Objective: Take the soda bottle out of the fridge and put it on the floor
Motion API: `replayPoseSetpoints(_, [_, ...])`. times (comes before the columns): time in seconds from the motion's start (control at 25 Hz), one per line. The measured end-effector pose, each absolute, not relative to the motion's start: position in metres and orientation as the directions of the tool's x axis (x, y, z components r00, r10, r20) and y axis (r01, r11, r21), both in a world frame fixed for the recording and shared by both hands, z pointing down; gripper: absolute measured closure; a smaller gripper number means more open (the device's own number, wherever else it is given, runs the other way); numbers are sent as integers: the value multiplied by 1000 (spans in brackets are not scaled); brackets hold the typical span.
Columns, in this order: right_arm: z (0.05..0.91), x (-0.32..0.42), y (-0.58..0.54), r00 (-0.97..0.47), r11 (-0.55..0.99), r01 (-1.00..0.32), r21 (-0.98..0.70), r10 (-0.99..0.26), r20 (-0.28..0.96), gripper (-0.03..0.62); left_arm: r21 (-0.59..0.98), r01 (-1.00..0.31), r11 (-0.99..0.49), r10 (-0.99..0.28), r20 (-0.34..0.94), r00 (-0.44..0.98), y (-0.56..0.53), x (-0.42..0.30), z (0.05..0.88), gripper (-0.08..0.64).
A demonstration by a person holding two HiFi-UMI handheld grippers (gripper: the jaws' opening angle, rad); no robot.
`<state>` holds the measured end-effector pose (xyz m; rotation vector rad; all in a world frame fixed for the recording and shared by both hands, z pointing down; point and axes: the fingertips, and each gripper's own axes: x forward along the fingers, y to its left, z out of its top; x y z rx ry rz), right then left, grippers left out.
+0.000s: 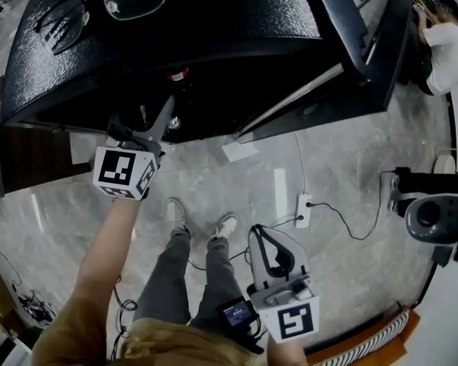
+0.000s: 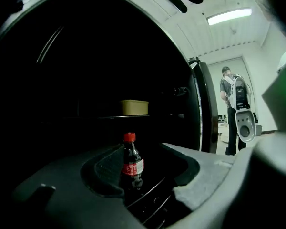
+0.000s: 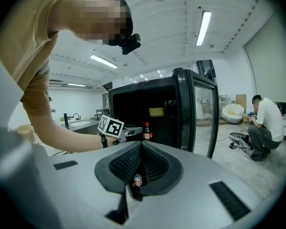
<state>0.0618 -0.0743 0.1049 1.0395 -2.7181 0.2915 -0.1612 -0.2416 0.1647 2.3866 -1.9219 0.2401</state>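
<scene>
My left hand-held gripper (image 2: 150, 159) stands moderately wide, gripping nothing. The soda bottle (image 2: 132, 163) stands upright just ahead of it, framed in the gap between its jaws, on a wire shelf (image 2: 152, 194) inside the fridge (image 1: 214, 29). I should push in level until the pads flank the label, then close squarely. The bottle is small and dark, with a red cap and red label. My right hand-held gripper (image 3: 142, 144) hangs closed and empty, well back.
</scene>
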Motion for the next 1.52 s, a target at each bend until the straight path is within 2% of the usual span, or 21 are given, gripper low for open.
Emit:
replayPoseSetpoints(0.28, [105,76,-83,-705,701,-701,-132,-653,277,591,30,-983,-180,-972,150,183,-280,-176,167,247])
replayPoseSetpoints(0.36, [108,72,-82,-715,708,-691,-145,-641,279,591,17,-983,-184,-969,163,184,-288,-174,173,233])
replayPoseSetpoints(0.84, [116,98,-91,-664,652,-744,-147,-697,272,591,-5,-983,-182,-952,253,175,-327,-169,218,227])
replayPoseSetpoints(1.52, [121,102,-87,-633,620,-771,-144,-727,266,591,23,-978,-207,-940,273,206,-331,-169,221,255])
